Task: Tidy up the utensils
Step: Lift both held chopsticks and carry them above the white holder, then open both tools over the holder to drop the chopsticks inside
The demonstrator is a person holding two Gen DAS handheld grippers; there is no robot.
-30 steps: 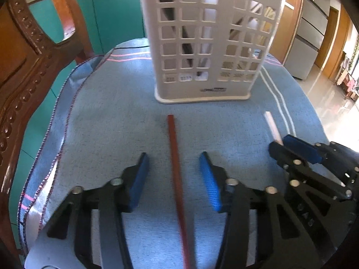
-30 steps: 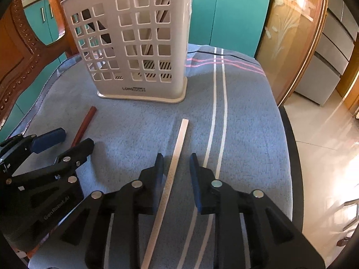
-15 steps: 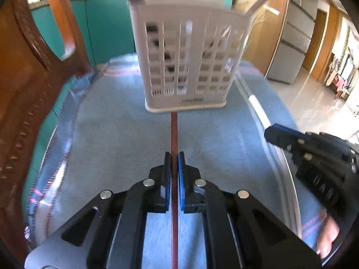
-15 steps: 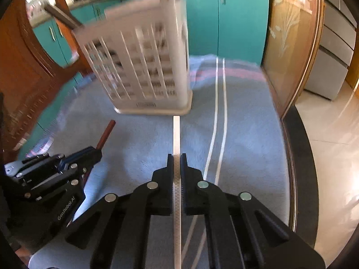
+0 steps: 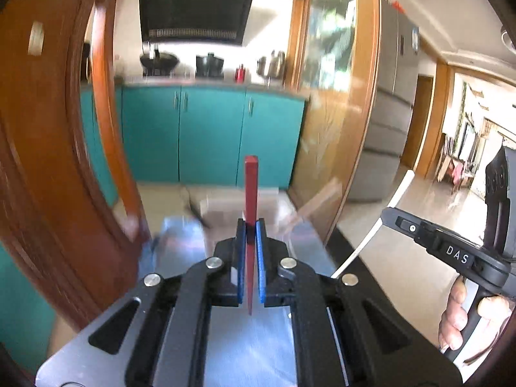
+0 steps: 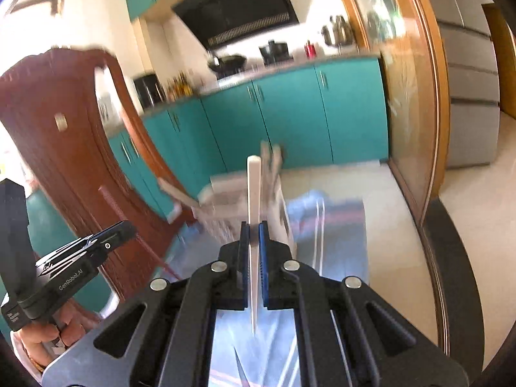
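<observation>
The left black two-finger gripper with blue pads (image 5: 251,242), filling the lower half of the left wrist view, is clamped on a slim dark-red square-section chopstick (image 5: 250,190) that rises from between the pads to the centre of the frame; the right black two-finger gripper with blue pads (image 6: 253,242) fills the lower half of its own view in the same way, pinching a slim white chopstick (image 6: 253,187) that points up to mid-frame. Behind both, a run of teal kitchen cabinet doors (image 5: 209,135) spans the middle of each view, with a carved reddish-brown wooden chair back (image 5: 48,161) along the left edge. The blue striped tablecloth (image 6: 335,225) shows low in the frame, blurred by motion. On it, just beyond the pads, sits the white plastic lattice utensil basket (image 6: 225,200) — badly smeared, so its contents cannot be made out. At the right edge of the left wrist view the right gripper appears from the side with the white chopstick slanting up from it; at the lower left of the right wrist view the left gripper likewise shows — the red chopstick crossing it.
</observation>
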